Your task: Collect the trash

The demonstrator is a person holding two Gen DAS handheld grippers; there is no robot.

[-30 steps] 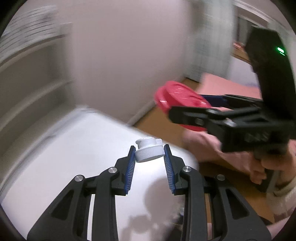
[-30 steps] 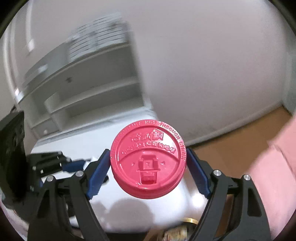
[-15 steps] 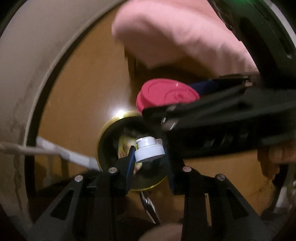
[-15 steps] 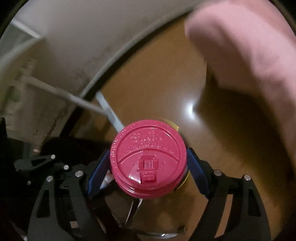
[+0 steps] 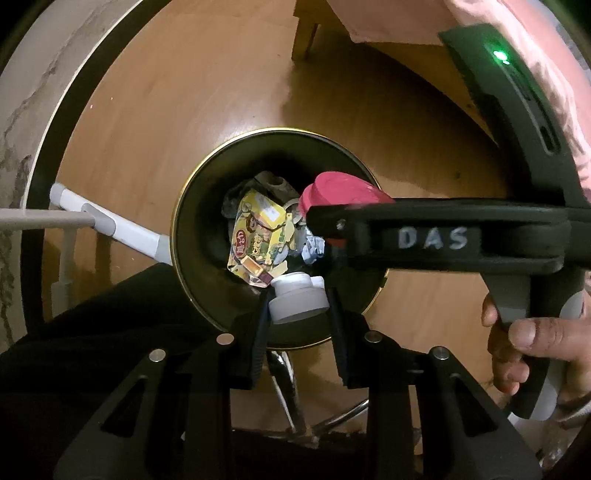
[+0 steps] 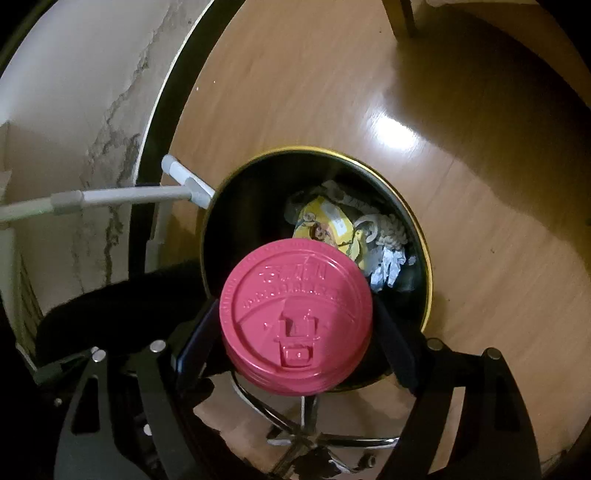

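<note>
A round black bin with a gold rim (image 5: 192, 184) (image 6: 417, 210) stands on the wooden floor, with a yellow wrapper (image 5: 258, 236) (image 6: 325, 221) and crumpled paper inside. My left gripper (image 5: 298, 302) points straight down over the bin's near edge, shut on a white bottle cap (image 5: 298, 301). My right gripper (image 6: 295, 317) is shut on a red cup lid (image 6: 295, 314) (image 5: 343, 190), held over the bin's mouth. In the left wrist view the right gripper reaches in from the right, with a hand (image 5: 524, 350) on its handle.
A white pole frame (image 5: 110, 225) (image 6: 122, 195) leans by the bin at the left wall. A black chair seat (image 5: 92, 350) and chrome chair base (image 6: 317, 424) lie close below. A wooden furniture leg (image 5: 304, 40) and pink cloth (image 5: 388, 18) are at the top.
Both grippers dropped from above the white table and tipped downward to hang over the bin on the floor. Each kept its grip on its cap or lid.
</note>
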